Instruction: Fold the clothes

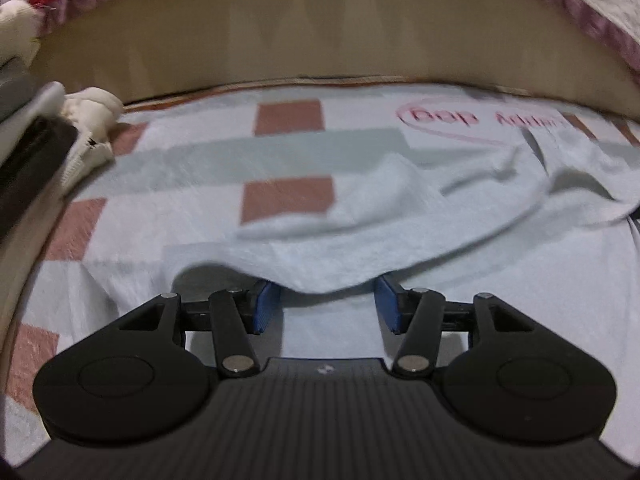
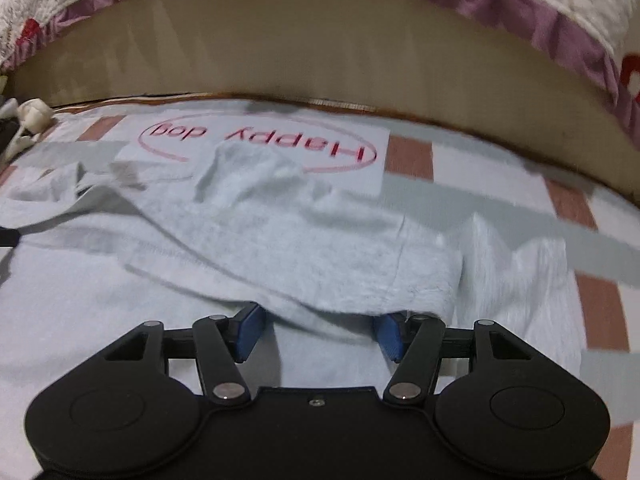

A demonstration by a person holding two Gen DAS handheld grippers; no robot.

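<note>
Looking down both wrist cams, a pale blue garment (image 1: pixel 360 240) lies rumpled on a checked blanket (image 1: pixel 288 196) with brown and grey squares. In the left view, the left gripper (image 1: pixel 326 306) has its blue pads (image 1: pixel 263 308) spread apart, and a fold of the garment droops over the tips, so I can't tell if the cloth actually touches them. Nothing is pinched. Same deal on the right: the right gripper (image 2: pixel 320 334) has its pads (image 2: pixel 250 334) standing wide, with the garment's edge (image 2: pixel 320 240) draped over the front of them, not clamped. A white patch reading "Happy dog" (image 2: pixel 260 144) in pink, upside down, sits on the blanket just beyond the heap. A beige panel (image 2: pixel 320 48) runs behind, with a purple-frilled quilt (image 2: pixel 540 12) above. Cream fabric (image 1: pixel 94 110) is bunched at the left edge.
</note>
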